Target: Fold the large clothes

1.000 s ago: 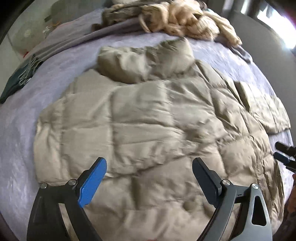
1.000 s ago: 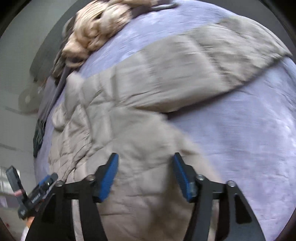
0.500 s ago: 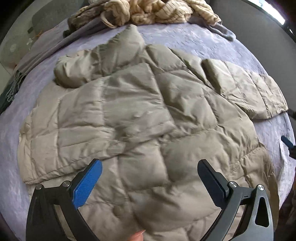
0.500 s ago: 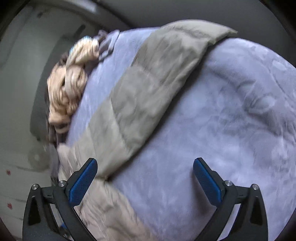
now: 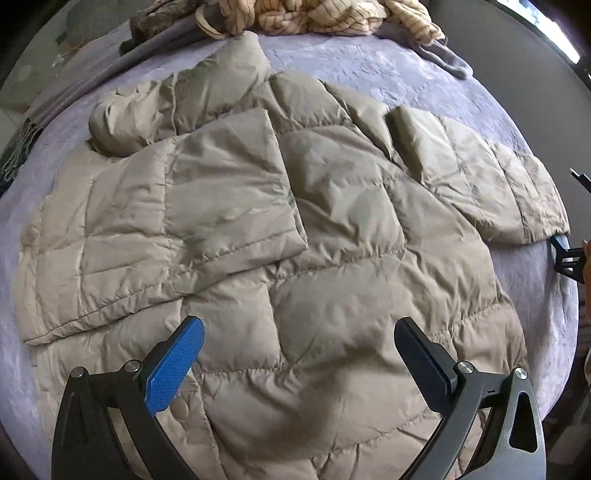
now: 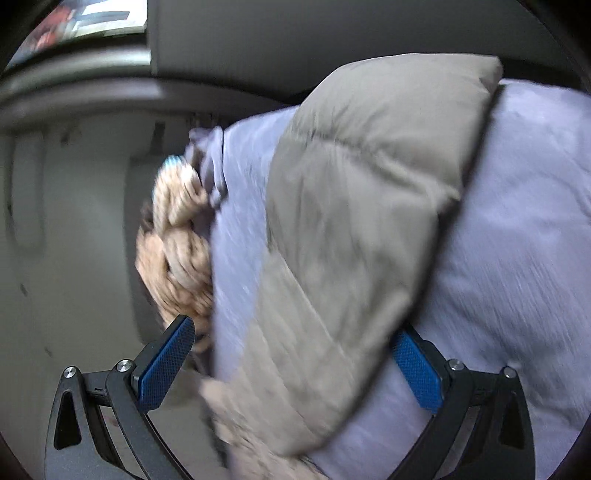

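A beige quilted puffer jacket [image 5: 332, 240] lies spread on a lavender bedspread [image 5: 369, 70]. One sleeve [image 5: 221, 206] is folded across its body. The other sleeve [image 5: 480, 177] stretches out to the right. My left gripper [image 5: 299, 328] hangs open above the jacket's lower part, with nothing between its fingers. My right gripper [image 5: 565, 254] shows at the right edge, by that sleeve's cuff. In the blurred right wrist view the outstretched sleeve [image 6: 369, 221] runs between the wide jaws of the right gripper [image 6: 295, 354]. Its left pad stands apart from the cloth, and the sleeve partly hides its right pad.
A heap of cream striped clothes [image 5: 314, 14] and a grey garment [image 5: 443, 55] lie at the bed's far end. A dark fringed scarf [image 5: 18, 147] hangs at the left edge. A grey wall [image 6: 74, 221] stands beyond the bed.
Both grippers' jaws have spread wider. The left view has shifted, so more of the jacket shows. The right gripper has swung and rolled from the jacket's body out to the outstretched sleeve.
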`<state>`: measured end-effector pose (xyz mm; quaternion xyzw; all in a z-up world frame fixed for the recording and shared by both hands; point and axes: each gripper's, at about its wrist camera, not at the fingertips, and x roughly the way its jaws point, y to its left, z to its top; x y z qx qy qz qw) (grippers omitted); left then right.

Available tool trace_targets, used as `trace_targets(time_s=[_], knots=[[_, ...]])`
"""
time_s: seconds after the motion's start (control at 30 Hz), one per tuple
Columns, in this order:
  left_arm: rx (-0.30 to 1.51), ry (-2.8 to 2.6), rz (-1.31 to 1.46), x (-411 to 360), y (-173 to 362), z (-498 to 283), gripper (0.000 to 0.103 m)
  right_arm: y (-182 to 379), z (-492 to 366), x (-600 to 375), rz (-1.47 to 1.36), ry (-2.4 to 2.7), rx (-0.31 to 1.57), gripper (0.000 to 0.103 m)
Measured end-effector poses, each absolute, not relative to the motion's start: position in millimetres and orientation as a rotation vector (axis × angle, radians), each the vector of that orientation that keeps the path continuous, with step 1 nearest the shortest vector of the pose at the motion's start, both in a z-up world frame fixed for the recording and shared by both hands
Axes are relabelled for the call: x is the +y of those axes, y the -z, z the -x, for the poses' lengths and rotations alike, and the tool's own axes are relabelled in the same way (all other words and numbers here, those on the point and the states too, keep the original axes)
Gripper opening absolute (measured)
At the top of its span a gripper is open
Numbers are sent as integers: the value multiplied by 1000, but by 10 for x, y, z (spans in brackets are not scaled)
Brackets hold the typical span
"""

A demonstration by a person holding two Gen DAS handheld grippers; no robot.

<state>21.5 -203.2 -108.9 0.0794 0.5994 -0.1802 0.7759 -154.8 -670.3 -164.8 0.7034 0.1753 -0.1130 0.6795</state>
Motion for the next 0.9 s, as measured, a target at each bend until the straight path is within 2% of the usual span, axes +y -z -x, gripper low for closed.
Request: trace_targets(time_s=[0.13,0.17,0.2,0.23,0.27,0.3,0.43,0.67,0.9], knots=[[1292,388,-148,-2003,1037,-278,103,1793,1559,-6825,-1757,226,277,99],[1289,394,-148,-1995,1023,-283,103,1810,1564,-6836,-1778,225,272,85],[1285,392,-149,-1985,1007,-283,103,1837,1544,-6846,-1807,224,285,59],[1278,382,-154,-1975,996,-288,103,1860,1513,-6852,-1828,214,296,45],[1277,374,-159,-1965,994,-305,103,1879,1517,-6856,-1848,200,290,22],[1275,368,-159,-1943,985,-322,103,1883,1517,-6854,-1858,193,273,12],[1278,365,-130,-1831,972,-380,103,1682,1432,-6805,-1774,166,284,8],[1205,306,-75,-1482,827,-505,103,792,848,-6412,-1388,20,416,8],[1142,267,-70,-1061,724,-658,103,-7,-69,-5136,-829,-87,624,8]])
